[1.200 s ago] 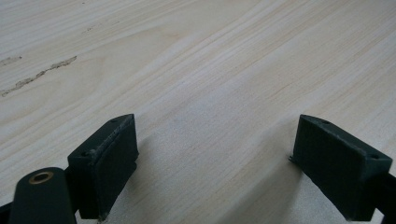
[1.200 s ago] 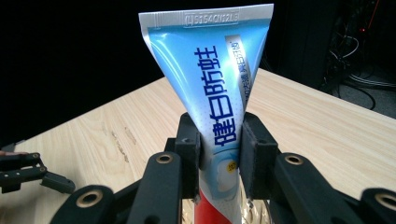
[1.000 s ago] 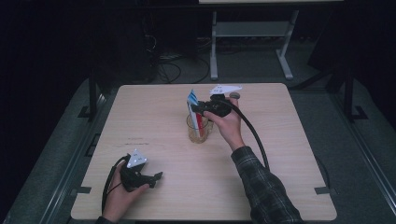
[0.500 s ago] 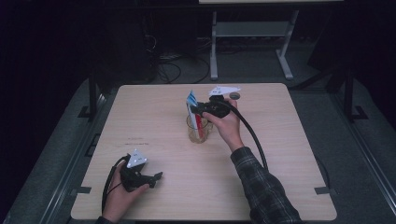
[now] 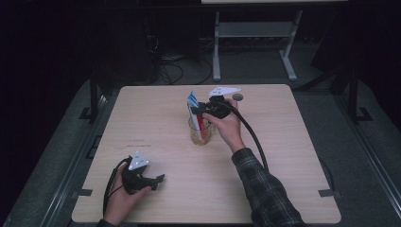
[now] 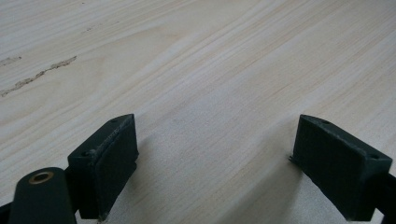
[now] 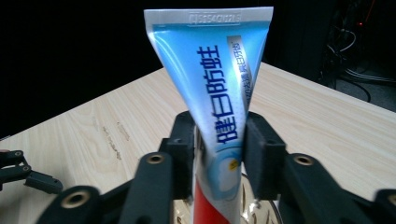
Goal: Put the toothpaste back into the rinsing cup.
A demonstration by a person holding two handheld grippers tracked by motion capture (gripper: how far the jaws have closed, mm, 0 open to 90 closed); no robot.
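Centrally, a blue-and-white toothpaste tube with a red lower end (image 7: 218, 116) stands upright, crimped end up, its lower part inside a clear glass cup (image 5: 200, 135) near the middle of the pale wooden table (image 5: 293, 156). Right tongs (image 7: 219, 140) pinch the tube at mid-body, one black pad on each flat side; the cup's rim shows just below the pads. Right hand (image 5: 226, 124) wraps the tool from behind the cup, forearm in a dark plaid sleeve (image 5: 265, 189) running diagonally in from the lower edge, black cable (image 5: 250, 135) trailing along it. A small dark round object (image 5: 237, 97) lies on the table just beyond the right tool; too small to identify.

Left tongs (image 6: 212, 158) are spread wide, nothing between them, pads low over bare wood. Left hand (image 5: 124, 198) rests at the near-left corner of the table, gripping its tool with the jaws pointing right, well apart from the cup.
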